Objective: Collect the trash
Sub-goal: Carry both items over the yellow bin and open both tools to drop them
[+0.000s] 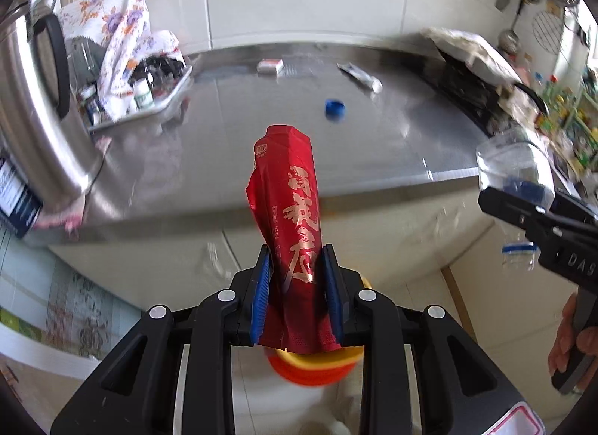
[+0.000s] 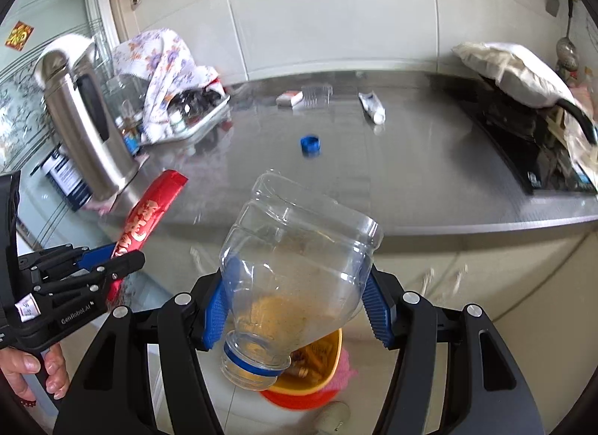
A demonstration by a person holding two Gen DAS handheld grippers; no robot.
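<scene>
two grabs, both off the counter

my left tongs (image 1: 297, 278) are pinched tight on a red wrapper (image 1: 289, 207), its crumpled length standing up between the blue pads. my right tongs (image 2: 299, 298) stand about half open, their pads pressed against the sides of a clear plastic bottle (image 2: 295, 267), which lies tilted with its open neck and blue ring toward me.

the left view shows the right tongs only at its edge, with the bottle a blur; the right view shows the bottle plainly, empty but smeared inside. the right view shows the left tongs from the side, with the wrapper sticking up out of them and my hand (image 2: 33, 371) on the grip.

both views show the steel counter (image 2: 411, 173) ahead, with a blue cap (image 2: 310, 143), a squeezed tube (image 2: 372, 108) and a small red and white box (image 2: 289, 98) lying on it. only the right view shows a clear ridged piece (image 2: 317, 93) just beside the box.

below each pair of tongs sits a yellow bin (image 2: 329, 360). the right view looks into it and shows scraps there; in the left view the wrapper hides most of it.
</scene>
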